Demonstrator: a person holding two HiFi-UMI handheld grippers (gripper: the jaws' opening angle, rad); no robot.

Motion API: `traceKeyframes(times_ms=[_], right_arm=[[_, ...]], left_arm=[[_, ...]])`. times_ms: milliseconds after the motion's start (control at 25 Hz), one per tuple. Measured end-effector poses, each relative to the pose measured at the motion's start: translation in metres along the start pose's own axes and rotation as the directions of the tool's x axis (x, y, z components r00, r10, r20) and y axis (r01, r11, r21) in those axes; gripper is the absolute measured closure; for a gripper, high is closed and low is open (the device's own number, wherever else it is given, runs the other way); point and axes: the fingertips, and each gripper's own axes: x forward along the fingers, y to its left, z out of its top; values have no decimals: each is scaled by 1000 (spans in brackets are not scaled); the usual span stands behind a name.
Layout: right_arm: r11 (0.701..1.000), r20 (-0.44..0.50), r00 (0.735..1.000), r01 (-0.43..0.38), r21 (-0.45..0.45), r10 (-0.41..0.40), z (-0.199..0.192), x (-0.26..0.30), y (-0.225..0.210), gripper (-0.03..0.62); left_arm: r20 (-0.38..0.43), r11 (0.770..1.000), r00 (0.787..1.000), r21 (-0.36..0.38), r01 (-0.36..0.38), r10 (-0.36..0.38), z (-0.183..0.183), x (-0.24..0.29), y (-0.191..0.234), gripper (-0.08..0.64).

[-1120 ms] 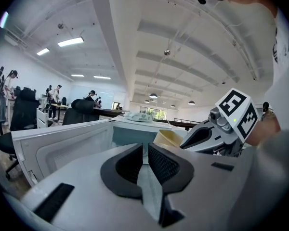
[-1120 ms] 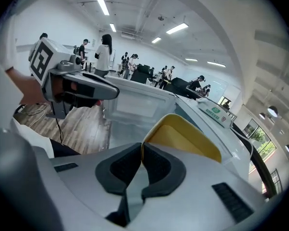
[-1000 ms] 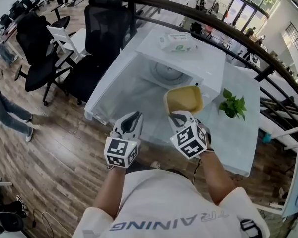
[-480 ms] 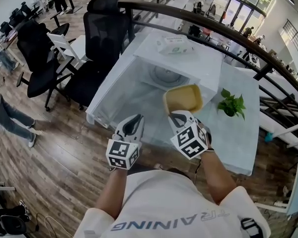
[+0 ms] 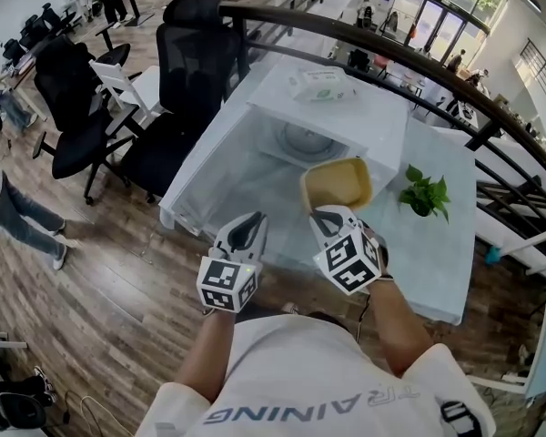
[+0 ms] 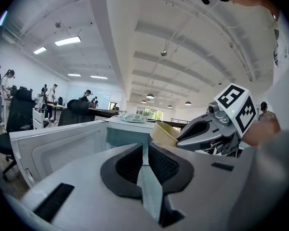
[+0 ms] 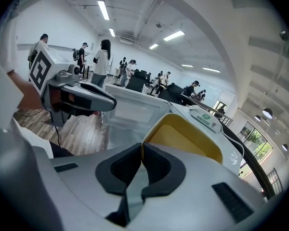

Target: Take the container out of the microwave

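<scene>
The right gripper (image 5: 326, 215) is clamped on the near rim of the yellow container (image 5: 337, 182). In the right gripper view its dark pads (image 7: 156, 166) sit nearly together, with the thin yellow wall pinched between them. The whole container (image 7: 192, 139) juts forward from that one pinch point, away from the person and toward the microwave, mouth up and unsupported below. The grip is at the near left corner of the rim, so most of the container lies ahead of the jaws and slightly to their right.

The left gripper (image 5: 244, 228) hangs just beside the right one, on its left and well short of the container. Its jaws are closed on nothing, as the left gripper view shows (image 6: 144, 154). It is the farther hand and takes no part in the hold.

Beyond the container is the open microwave (image 5: 382, 121). Its door (image 5: 214, 185) is swung out to the left and the glass turntable (image 5: 302, 140) is bare inside. The container seems to be already clear of the opening, in front of the microwave's right side and above the table (image 5: 437, 267).

A small potted plant (image 5: 425, 193) stands on the table just right of the container, and a pack of wipes (image 5: 320, 82) lies on top of the microwave.

The bare tabletop nearer the person looks like the easiest place to set the container down, and the one-sided hold could let it tip on the way.
</scene>
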Motion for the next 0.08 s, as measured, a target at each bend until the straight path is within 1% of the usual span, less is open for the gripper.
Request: traceKeyframes(times_ms=[80], right_arm=[[1000,0,1000,-1,-1,1,-1,0,0,558]], left_arm=[[-2,1000,1000,1,1,-1,-1,0,-1,500]])
